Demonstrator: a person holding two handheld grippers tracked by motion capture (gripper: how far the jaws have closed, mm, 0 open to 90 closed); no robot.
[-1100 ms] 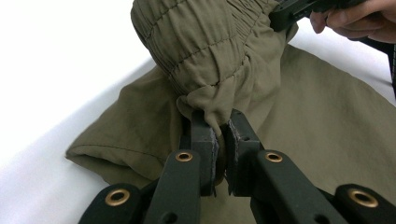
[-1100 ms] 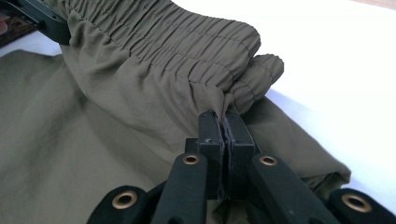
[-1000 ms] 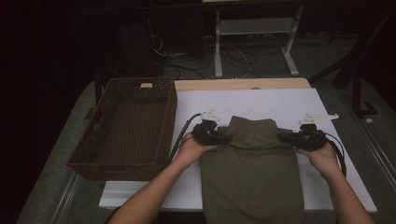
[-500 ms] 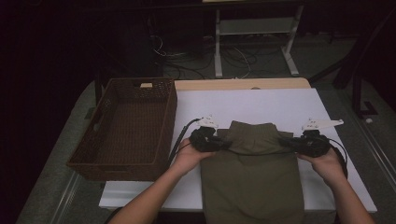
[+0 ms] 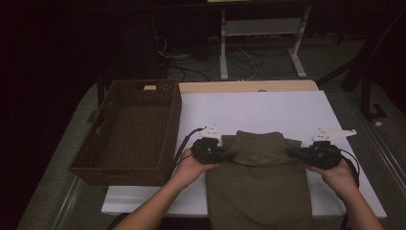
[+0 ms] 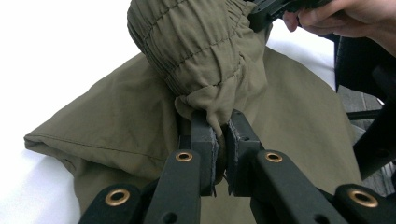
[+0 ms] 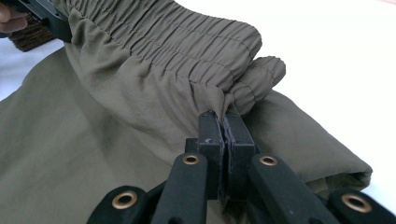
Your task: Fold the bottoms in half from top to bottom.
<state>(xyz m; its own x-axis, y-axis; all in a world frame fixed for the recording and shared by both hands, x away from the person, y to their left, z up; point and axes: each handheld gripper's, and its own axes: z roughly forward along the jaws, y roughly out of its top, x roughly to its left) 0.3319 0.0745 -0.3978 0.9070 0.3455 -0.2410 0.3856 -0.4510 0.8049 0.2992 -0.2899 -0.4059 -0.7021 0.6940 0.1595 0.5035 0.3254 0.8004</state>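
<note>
We see an olive-green garment [image 5: 258, 187] lying on the white table [image 5: 268, 112] in the lower centre of the high view, its near part running off the bottom edge of the frame. Its elastic waistband [image 6: 187, 42] is lifted and doubled back over the rest of the cloth; in the left gripper view it fills the upper centre, bunched and gathered.

We find the left gripper [image 5: 229, 155] just left of centre in the high view, held in the person's left hand [image 5: 191, 165]. In its own view the two black jaws are clamped together on a pinch of the waistband cloth, fabric squeezed between the pads.

We find the right gripper [image 5: 290, 152] right of centre, held in the right hand [image 5: 337, 173]. Its own view shows the jaws pressed together on the gathered edge [image 7: 219, 100] of the same waistband, at centre frame. The two grippers face each other across the garment, one at each end of the folded band.

We note a dark woven basket [image 5: 129, 129] at the left of the high view, standing at the table's left edge, apart from the garment. A black cable [image 5: 184, 141] trails from the left gripper toward the basket's side.
</note>
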